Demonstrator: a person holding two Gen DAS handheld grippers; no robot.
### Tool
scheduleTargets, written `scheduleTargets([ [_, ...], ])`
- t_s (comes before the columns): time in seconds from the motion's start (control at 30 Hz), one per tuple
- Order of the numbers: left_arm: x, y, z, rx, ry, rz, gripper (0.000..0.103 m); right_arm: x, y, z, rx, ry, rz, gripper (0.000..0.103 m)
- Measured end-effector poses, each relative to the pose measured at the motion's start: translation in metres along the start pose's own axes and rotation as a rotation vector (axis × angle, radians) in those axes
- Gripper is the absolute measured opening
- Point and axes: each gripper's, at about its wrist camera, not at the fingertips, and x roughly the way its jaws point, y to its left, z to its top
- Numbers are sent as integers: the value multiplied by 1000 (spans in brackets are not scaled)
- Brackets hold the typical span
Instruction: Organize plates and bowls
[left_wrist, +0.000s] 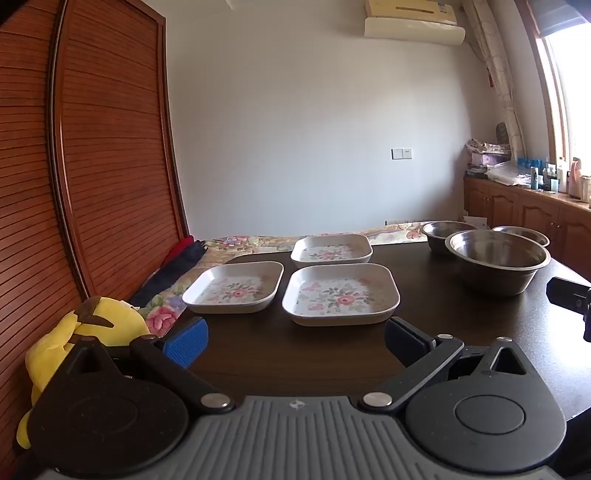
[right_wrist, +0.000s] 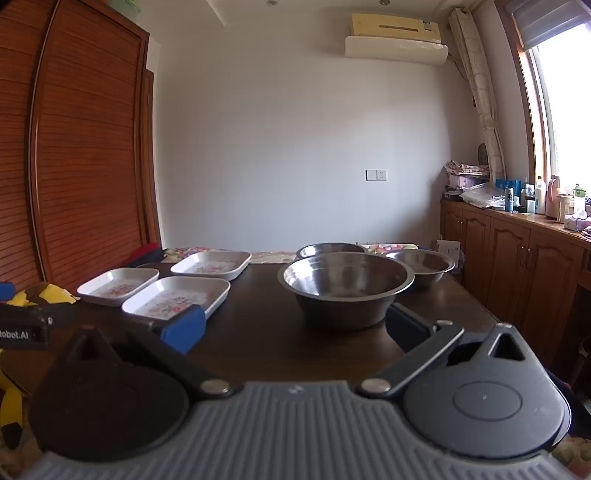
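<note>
Left wrist view: the left gripper (left_wrist: 295, 341) hangs low over the near edge of the dark bench (left_wrist: 295, 365), jaws spread wide with nothing between them.
Plates: three square white plates with flower prints lie flat on the bench's left half — the near plate (left_wrist: 340, 294) straight ahead of the left gripper, the left plate (left_wrist: 233, 287) just beside it, the far plate (left_wrist: 331, 250) behind them, none touching.
Bowls: three steel bowls stand upright on the bench's right half; the large bowl (left_wrist: 496, 260) is nearest, the back bowl (left_wrist: 445, 232) and the right bowl (left_wrist: 521, 234) sit close behind it (whether their rims touch I cannot tell).
Right wrist view: the right gripper (right_wrist: 295, 326) faces the large bowl (right_wrist: 347, 288), jaws spread wide and empty — the bowl stands just beyond the fingertips, apart from them.
Plates from the right: the near plate (right_wrist: 177, 297), left plate (right_wrist: 118, 281) and far plate (right_wrist: 211, 264) lie well left of the bowls.
Beside the bench: a yellow plush toy (left_wrist: 92, 325) by the wooden wardrobe (left_wrist: 92, 147); a floral bedspread (left_wrist: 229, 245) lies past the bench's far edge.
</note>
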Motion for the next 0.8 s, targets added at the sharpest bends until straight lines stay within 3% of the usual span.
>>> scheduleTargets([
  [0.8, -3, 2, 0, -7, -14, -13, 103, 1, -1, -2, -3, -3, -3, 103],
])
